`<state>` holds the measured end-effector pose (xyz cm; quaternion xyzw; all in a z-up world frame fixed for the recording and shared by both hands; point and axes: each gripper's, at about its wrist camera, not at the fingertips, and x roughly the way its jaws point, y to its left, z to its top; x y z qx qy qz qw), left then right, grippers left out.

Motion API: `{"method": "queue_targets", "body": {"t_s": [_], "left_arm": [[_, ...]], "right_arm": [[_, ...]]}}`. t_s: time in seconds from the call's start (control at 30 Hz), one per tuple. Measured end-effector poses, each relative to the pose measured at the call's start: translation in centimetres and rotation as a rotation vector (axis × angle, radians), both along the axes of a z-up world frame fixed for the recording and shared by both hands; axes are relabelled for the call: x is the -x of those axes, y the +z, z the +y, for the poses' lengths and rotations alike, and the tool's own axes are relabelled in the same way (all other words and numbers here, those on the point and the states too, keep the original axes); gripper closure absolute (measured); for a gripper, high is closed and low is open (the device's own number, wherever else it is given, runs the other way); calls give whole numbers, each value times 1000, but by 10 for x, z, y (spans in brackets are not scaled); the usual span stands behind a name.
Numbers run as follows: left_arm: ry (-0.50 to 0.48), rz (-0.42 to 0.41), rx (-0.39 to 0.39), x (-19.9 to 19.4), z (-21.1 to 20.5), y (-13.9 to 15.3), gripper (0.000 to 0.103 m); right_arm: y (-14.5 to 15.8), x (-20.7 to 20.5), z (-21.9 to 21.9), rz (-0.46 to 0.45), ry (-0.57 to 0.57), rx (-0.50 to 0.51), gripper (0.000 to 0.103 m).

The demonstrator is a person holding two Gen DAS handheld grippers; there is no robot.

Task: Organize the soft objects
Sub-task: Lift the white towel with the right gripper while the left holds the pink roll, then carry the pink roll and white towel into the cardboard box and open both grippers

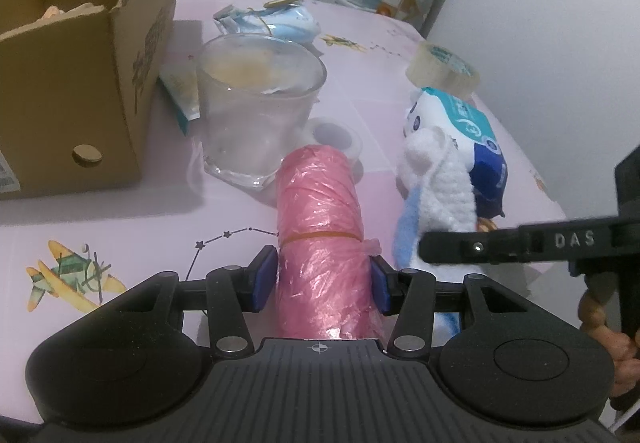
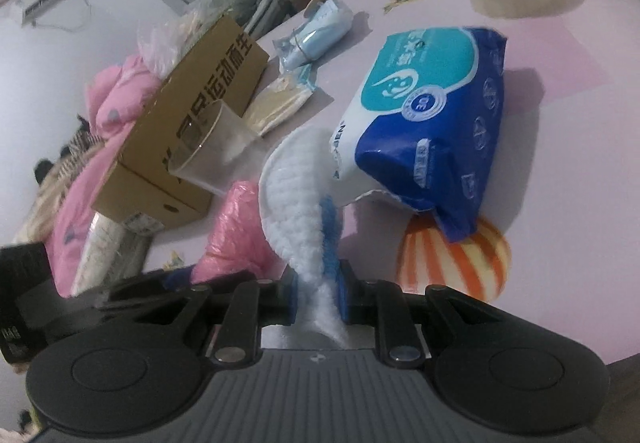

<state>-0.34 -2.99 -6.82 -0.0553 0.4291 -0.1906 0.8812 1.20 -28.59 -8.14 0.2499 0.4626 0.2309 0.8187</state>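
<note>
Pink crinkled plastic-bag roll (image 1: 320,235), bound by an orange rubber band (image 1: 320,235), lay lengthwise on the pink printed tablecloth (image 1: 120,219) near the front edge. Clamped at its near end by the left gripper (image 1: 320,283): blue pads (image 1: 264,279) pressed against both sides, jaws only as wide as the roll.

Just right of it, a fluffy white-and-blue knitted cloth (image 2: 296,211), pinched between the blue pads (image 2: 346,291) of the right gripper (image 2: 318,295), jaws nearly together on the thin fabric. Cloth twisted upward from the pads, its far end leaning against a blue, white and teal soft tissue pack (image 2: 432,115). Pack rested on the tablecloth to the right, partly over a printed orange-striped balloon (image 2: 460,255). Seen from the left wrist, right gripper's black finger (image 1: 500,243) crossed in front of the cloth, with a hand (image 1: 624,359) on its handle at the far right edge.

Just beyond the roll's far end, a small clear tape roll (image 1: 336,135) and a clear plastic cup (image 1: 256,111), upright. Left of the cup, an open brown cardboard box (image 1: 80,83); between them a flat teal-edged packet (image 1: 180,95). Farther back, a bundle of light-blue face masks (image 1: 272,21). Far right, a beige roll of packing tape (image 1: 442,67), well apart from the cup.
</note>
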Motion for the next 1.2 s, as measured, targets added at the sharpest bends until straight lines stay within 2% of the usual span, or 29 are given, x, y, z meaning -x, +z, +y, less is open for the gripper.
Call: {"method": "queue_targets", "body": {"t_s": [0.17, 0.37, 0.43, 0.53, 0.7, 0.9, 1.2], "left_arm": [[-13, 5, 22, -1, 1, -1, 58], [-22, 38, 68, -1, 8, 0, 58], [-31, 48, 86, 2, 7, 0, 58], [-27, 50, 86, 5, 8, 1, 58], [-13, 72, 133, 9, 15, 4, 58], [10, 9, 125, 30, 22, 28, 58], [96, -162, 98, 59, 47, 91, 58]], "right_arm": [[-19, -17, 4, 88, -10, -171, 93], [-34, -25, -1, 152, -19, -288, 92], [-37, -24, -2, 168, -13, -316, 92], [-33, -21, 1, 157, -3, -304, 92], [-29, -18, 0, 156, 1, -325, 92], [-5, -8, 8, 102, 27, -310, 92], [62, -3, 41, -63, 119, -311, 92]]}}
